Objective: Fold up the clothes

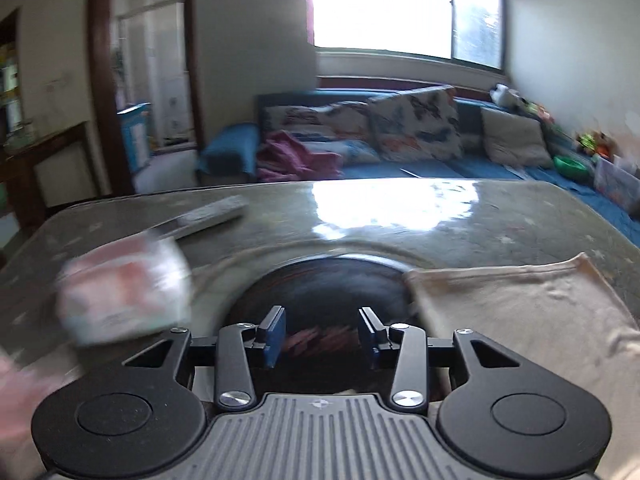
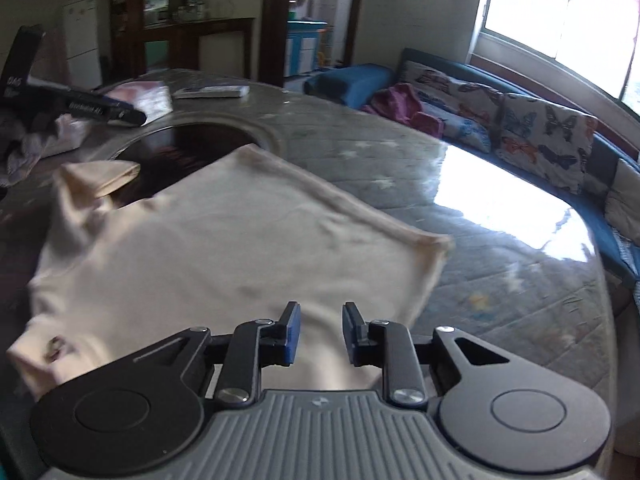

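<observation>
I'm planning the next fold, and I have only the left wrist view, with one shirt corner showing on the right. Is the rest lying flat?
Observer: Mostly. The shirt lies spread on the table, wrinkled toward its left side.
Operator: Where is the sleeve?
Observer: One sleeve lies doubled up at the far left, by the dark round inset.
Operator: Is the right gripper holding the shirt?
Observer: No. The right gripper is open over the shirt's near edge, gripping nothing.

I look past the glossy worktop (image 1: 400,216) to a blue sofa (image 1: 440,164) with butterfly-print cushions (image 2: 544,136). A bright window (image 1: 380,4) sits above the sofa, a dark-framed doorway (image 1: 148,60) to its left, pale walls around.
</observation>
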`<state>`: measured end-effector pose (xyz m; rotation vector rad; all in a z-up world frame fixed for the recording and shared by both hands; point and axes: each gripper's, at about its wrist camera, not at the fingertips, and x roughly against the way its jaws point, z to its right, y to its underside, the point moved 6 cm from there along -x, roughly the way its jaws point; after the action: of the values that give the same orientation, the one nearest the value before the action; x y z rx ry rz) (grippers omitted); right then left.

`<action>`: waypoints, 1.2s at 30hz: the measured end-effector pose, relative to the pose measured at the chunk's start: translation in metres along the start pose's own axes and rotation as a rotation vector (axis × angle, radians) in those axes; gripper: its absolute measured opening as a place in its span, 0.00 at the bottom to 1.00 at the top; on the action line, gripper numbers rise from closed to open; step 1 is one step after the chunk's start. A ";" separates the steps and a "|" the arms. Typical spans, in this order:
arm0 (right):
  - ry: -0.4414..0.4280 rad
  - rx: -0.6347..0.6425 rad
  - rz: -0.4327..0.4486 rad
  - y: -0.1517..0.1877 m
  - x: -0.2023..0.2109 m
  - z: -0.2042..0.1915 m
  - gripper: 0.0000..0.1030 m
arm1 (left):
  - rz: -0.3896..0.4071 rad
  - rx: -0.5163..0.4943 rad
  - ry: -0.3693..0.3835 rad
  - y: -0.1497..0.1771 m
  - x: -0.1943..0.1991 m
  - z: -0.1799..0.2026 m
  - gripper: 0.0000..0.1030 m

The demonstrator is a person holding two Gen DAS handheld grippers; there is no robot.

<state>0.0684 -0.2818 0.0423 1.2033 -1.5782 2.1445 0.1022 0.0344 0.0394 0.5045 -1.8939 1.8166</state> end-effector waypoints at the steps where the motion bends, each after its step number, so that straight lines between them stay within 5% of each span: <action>1: -0.019 0.010 0.000 0.004 0.001 -0.010 0.31 | -0.005 0.009 -0.014 0.006 0.005 -0.007 0.42; 7: -0.084 0.078 -0.021 0.017 -0.001 -0.054 0.32 | -0.003 -0.018 0.023 0.037 0.028 -0.013 0.42; 15: -0.098 0.060 -0.037 0.024 -0.001 -0.066 0.37 | 0.019 -0.346 0.143 0.060 0.032 0.051 0.42; 20: -0.096 0.065 -0.040 0.024 -0.001 -0.068 0.37 | -0.026 -0.385 0.153 0.071 0.016 0.050 0.42; 22: -0.097 0.062 -0.041 0.023 -0.002 -0.068 0.37 | -0.035 -0.395 0.143 0.075 0.013 0.046 0.39; 23: -0.097 0.060 -0.041 0.023 -0.003 -0.068 0.37 | -0.035 -0.393 0.144 0.077 0.013 0.044 0.27; 26: -0.094 0.058 -0.042 0.023 -0.003 -0.068 0.37 | -0.010 -0.328 0.139 0.073 0.018 0.034 0.08; 36: -0.086 0.066 -0.046 0.022 -0.005 -0.068 0.37 | 0.107 0.195 -0.029 0.059 0.051 -0.077 0.04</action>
<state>0.0254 -0.2296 0.0175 1.3555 -1.5078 2.1589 0.0332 0.1170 0.0210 0.5056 -1.8027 2.0877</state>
